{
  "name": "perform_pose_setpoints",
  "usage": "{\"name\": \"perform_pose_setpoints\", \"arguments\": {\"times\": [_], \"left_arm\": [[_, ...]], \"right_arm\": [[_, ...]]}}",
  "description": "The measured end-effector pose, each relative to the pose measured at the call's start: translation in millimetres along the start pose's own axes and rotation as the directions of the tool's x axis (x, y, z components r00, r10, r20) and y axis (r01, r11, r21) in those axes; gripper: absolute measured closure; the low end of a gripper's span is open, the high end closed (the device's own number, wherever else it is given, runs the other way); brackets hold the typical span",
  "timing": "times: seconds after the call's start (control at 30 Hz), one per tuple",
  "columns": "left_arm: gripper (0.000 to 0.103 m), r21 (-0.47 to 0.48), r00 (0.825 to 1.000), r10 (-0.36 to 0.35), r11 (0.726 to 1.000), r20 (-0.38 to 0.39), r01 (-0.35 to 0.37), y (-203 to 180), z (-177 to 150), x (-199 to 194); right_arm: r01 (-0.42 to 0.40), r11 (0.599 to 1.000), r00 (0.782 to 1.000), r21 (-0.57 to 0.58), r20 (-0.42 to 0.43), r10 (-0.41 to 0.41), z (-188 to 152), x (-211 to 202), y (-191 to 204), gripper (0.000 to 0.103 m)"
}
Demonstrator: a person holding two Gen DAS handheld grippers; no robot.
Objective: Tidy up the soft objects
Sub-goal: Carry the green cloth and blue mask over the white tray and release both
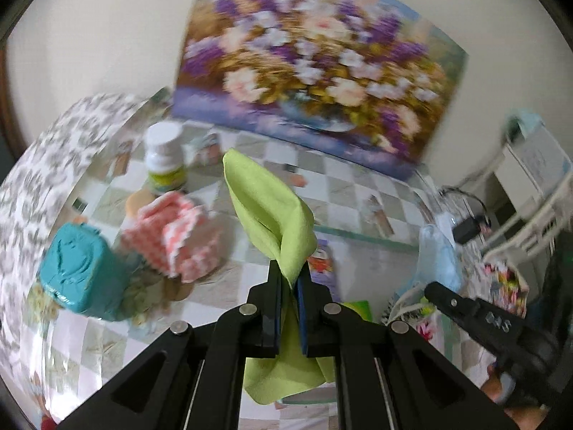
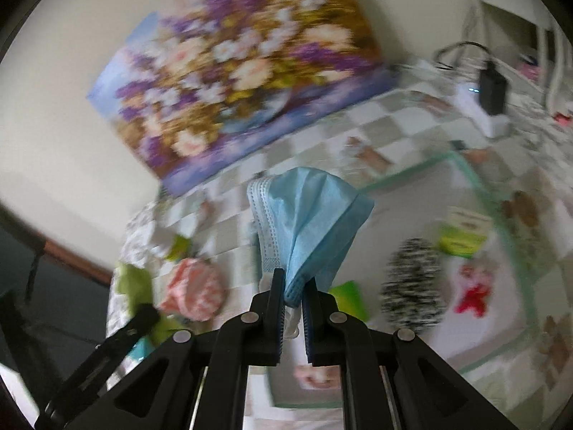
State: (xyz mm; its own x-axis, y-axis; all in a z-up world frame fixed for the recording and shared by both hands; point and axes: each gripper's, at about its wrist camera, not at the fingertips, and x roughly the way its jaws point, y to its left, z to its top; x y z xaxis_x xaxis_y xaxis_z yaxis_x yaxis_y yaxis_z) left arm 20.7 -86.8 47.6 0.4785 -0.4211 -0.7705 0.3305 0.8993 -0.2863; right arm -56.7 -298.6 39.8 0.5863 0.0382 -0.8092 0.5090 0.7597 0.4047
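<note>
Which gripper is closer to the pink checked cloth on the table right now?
Left. The left gripper, shut on the green cloth, is just beside the pink checked cloth; the right gripper, holding the blue mask, is farther off.

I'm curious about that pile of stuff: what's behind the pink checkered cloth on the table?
Behind the pink checkered cloth stands a white-capped bottle with a green label; its base is covered by the cloth. Farther back, a flower painting leans at the wall.

A lime-green cloth [image 1: 272, 215] and a pale blue face mask [image 2: 308, 222] show above a worktop [image 1: 358, 193] chequered white and grey-green. Near the cloth sit a pink-and-white checked cloth [image 1: 175, 236] and a teal box [image 1: 82, 268]. Near the mask lies a black-and-white speckled item [image 2: 412, 283].
</note>
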Motion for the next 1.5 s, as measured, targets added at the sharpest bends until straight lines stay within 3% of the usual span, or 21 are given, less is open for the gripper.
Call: {"name": "perform_pose_setpoints", "arguments": {"times": [0.23,0.4,0.83,0.93,1.0,1.1,1.23,1.33,1.37,1.4,1.5], "left_arm": [[0.095,0.170,1.000,-0.012,0.985,-0.016,0.015,-49,-17,9],[0.095,0.233,0.999,-0.002,0.972,-0.049,0.014,-68,-28,20],[0.093,0.219,0.977,0.076,0.975,-0.200,-0.031,-60,-45,67],[0.077,0.198,0.969,0.087,0.979,-0.233,-0.040,-55,-46,74],[0.058,0.182,0.966,0.091,0.982,-0.241,-0.047,-52,-47,75],[0.047,0.173,0.967,0.097,0.983,-0.235,-0.057,-50,-46,74],[0.035,0.164,0.966,0.111,0.984,-0.233,-0.074,-47,-45,76],[0.030,0.156,0.963,0.135,0.983,-0.234,-0.100,-43,-45,79],[0.021,0.151,0.962,0.142,0.983,-0.233,-0.109,-41,-45,79],[0.013,0.145,0.961,0.152,0.982,-0.232,-0.121,-38,-45,80],[0.012,0.125,0.956,0.174,0.981,-0.237,-0.148,-30,-43,81]], "right_arm": [[0.119,0.987,0.992,0.111,0.014,-0.122,13,-10,-52,0.094],[0.148,0.978,0.988,0.148,0.017,-0.153,15,-17,-74,0.094],[0.174,0.979,0.984,0.108,-0.068,-0.167,7,3,-71,0.090],[0.189,0.976,0.979,0.107,-0.094,-0.179,5,8,-72,0.090],[0.193,0.975,0.978,0.108,-0.105,-0.182,4,10,-74,0.090],[0.205,0.973,0.974,0.107,-0.118,-0.192,3,12,-74,0.088],[0.227,0.968,0.968,0.108,-0.136,-0.212,2,15,-75,0.060],[0.241,0.965,0.963,0.106,-0.146,-0.224,2,17,-75,0.046],[0.248,0.963,0.961,0.107,-0.154,-0.231,1,19,-76,0.039],[0.252,0.962,0.959,0.107,-0.159,-0.234,0,20,-76,0.038],[0.266,0.959,0.952,0.100,-0.183,-0.245,-2,26,-78,0.034]]}}
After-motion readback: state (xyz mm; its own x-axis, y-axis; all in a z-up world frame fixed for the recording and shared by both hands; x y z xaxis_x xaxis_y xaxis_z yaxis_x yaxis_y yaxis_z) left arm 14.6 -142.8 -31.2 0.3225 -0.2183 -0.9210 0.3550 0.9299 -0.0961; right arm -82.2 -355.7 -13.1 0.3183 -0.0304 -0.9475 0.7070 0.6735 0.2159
